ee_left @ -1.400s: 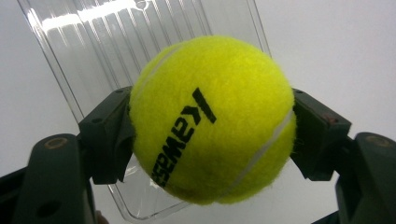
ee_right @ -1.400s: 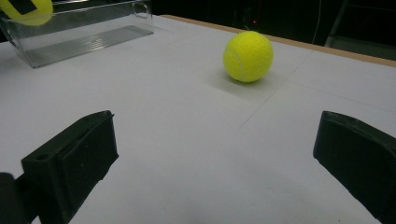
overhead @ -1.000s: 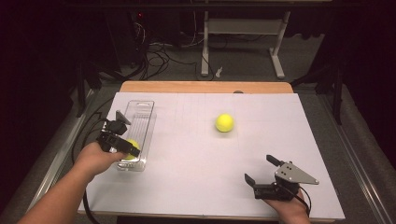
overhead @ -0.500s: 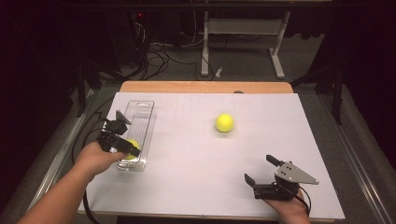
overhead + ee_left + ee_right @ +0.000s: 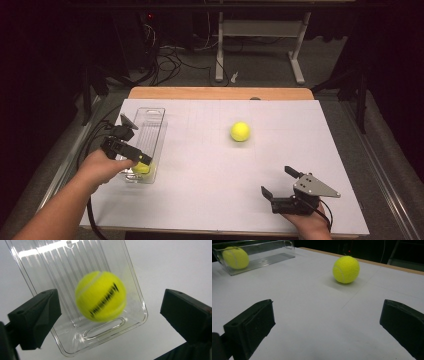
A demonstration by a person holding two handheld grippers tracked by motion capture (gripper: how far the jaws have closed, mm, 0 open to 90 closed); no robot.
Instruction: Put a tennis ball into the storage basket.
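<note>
Overhead light: white table (image 5: 210, 150) bright, surroundings near black. Glare streaks at 11 o'clock on clear tray (image 5: 75, 255). Tennis ball (image 5: 100, 296) motion-blurred in left gripper view. Soft shadows; near jaws defocused.

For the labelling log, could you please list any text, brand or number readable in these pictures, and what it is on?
Black print on the tennis ball in the clear tray: too blurred to read.
Second tennis ball on the table: no print visible.
Nothing else carries text.
</note>
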